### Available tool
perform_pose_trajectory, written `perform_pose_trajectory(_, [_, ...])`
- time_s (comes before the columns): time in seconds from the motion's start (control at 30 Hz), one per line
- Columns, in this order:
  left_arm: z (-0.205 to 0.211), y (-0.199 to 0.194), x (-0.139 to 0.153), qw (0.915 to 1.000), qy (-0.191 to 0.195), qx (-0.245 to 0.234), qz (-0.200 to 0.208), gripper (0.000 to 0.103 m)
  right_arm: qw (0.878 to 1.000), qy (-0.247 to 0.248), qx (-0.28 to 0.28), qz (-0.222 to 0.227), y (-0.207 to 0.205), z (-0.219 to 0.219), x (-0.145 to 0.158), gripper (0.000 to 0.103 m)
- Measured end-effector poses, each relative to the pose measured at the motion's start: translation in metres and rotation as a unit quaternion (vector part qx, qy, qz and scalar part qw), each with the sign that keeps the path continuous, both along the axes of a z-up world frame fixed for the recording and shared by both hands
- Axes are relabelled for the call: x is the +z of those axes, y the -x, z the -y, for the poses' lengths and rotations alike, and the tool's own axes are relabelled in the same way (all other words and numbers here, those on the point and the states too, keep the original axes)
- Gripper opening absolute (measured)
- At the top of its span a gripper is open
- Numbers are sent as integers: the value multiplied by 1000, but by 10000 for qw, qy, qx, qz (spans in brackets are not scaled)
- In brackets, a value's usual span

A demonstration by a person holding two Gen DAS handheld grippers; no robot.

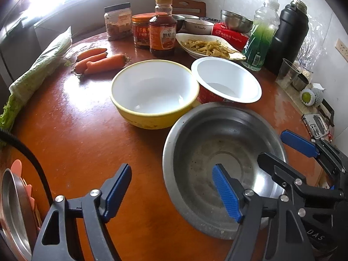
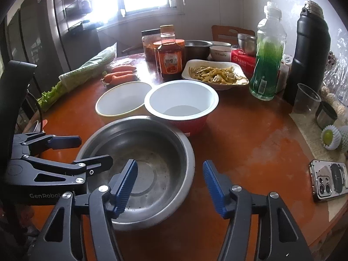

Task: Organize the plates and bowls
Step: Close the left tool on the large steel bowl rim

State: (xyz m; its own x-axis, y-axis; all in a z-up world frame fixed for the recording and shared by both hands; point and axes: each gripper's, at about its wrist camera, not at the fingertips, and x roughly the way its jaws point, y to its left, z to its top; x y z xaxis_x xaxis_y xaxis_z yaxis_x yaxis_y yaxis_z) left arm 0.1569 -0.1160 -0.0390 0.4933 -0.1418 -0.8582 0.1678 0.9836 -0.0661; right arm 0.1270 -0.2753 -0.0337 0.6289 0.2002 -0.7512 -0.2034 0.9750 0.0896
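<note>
A large steel bowl (image 1: pixel 195 141) (image 2: pixel 141 137) sits empty at the near side of the orange-brown table (image 1: pixel 76 119). My left gripper (image 1: pixel 171 192) (image 2: pixel 94 150) is open astride the bowl's left rim, one blue pad inside and one outside. My right gripper (image 2: pixel 169 187) (image 1: pixel 271 146) is open astride the right rim in the same way; no pad touches metal. Behind the steel bowl stand a yellow bowl (image 1: pixel 152 91) (image 2: pixel 121 100) with a white inside and a red paper bowl (image 1: pixel 226 80) (image 2: pixel 180 100), both empty. A white dish of cooked vegetables (image 1: pixel 206 45) (image 2: pixel 215 74) lies further back.
Carrots (image 1: pixel 100 62), bagged greens (image 1: pixel 39 65), a sauce bottle (image 1: pixel 163 28), jars, a green bottle (image 2: pixel 267 65) and a black flask (image 2: pixel 308 52) ring the table. Small bowls (image 1: pixel 236 20) stand at the back. A phone (image 2: pixel 328 180), cups and netted fruit lie right. A steel plate (image 1: pixel 13 206) is at the near left.
</note>
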Motion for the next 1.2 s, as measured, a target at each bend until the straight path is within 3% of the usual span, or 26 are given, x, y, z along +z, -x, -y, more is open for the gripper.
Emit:
perform_pose_trajectory(0.1, [1, -3, -3, 10000, 44, -48, -68, 67, 10000, 15, 33, -21, -2, -1, -2, 63])
perform_pose_trajectory(0.3, [6, -5, -7, 9995, 173, -213, -178, 49, 9999, -18, 106, -60, -5, -3, -3, 48])
perform_pose_trajectory(1.2, [-58, 49, 5, 9998, 76, 164, -34, 48, 9973, 182, 715, -66, 31, -72, 8, 48])
